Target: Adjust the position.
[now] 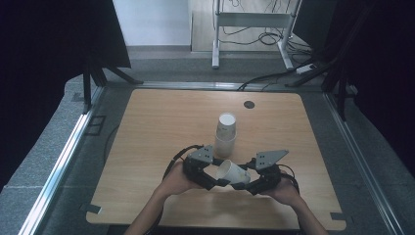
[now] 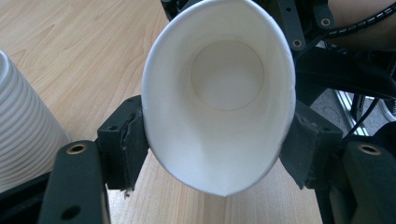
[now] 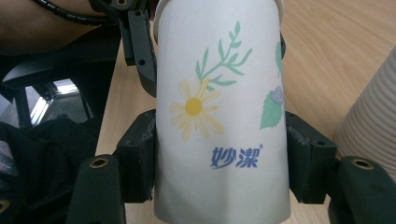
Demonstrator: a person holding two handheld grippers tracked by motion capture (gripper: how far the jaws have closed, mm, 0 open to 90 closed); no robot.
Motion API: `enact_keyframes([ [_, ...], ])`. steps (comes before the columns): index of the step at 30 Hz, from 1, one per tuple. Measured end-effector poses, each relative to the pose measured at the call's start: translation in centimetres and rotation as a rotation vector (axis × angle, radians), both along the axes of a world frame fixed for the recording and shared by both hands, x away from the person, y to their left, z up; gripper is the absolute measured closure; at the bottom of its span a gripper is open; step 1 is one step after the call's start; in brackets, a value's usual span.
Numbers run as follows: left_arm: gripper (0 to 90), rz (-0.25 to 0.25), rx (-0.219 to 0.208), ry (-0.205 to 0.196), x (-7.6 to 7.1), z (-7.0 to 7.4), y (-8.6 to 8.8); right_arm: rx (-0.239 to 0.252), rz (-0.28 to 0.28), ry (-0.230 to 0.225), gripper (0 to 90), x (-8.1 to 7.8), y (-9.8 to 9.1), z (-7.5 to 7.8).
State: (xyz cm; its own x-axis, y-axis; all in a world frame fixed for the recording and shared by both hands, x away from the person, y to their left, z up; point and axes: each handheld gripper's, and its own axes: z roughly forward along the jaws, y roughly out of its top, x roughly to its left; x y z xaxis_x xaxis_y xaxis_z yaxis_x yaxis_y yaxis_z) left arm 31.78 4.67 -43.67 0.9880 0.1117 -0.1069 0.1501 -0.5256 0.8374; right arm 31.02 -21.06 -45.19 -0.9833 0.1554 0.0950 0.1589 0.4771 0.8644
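A: Specify the construction of the left claw (image 1: 219,179).

B: Matte black body. A grey three-cornered plate is fixed on top, with small dark holes in it. A black cable loops out from its far-left side.

A: And the right claw (image 1: 243,184)?

B: Same black body, with a longer grey three-cornered plate on top, its tip pointing right. A black cable curves round its right side.

A: Jaw detail?

B: In both gripper views each jaw is a black bar with a brass-ringed screw hole near the tip. The pads (image 2: 125,140) are black blocks, frayed at the edges. Ribbed black cable sheathing runs behind.

A: Clothing?

B: No sleeves are visible on either forearm.
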Motion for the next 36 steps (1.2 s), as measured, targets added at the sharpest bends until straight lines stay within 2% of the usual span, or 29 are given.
enact_keyframes([
  [16, 34.1, -0.008, 0.011, -0.015, -0.07, 0.18, -0.05, -0.061, 0.013, 0.013, 35.0, 0.27, 0.33, 0.36],
  [29, 36.6, -0.013, 0.008, -0.024, -0.16, 0.26, 0.02, -0.068, 0.015, 0.017, 34.3, 0.31, 0.43, 0.27],
  [36, 36.6, -0.007, 0.024, -0.028, -0.07, 0.39, 0.14, -0.084, 0.015, 0.023, 25.5, 0.34, 0.5, 0.2],
])
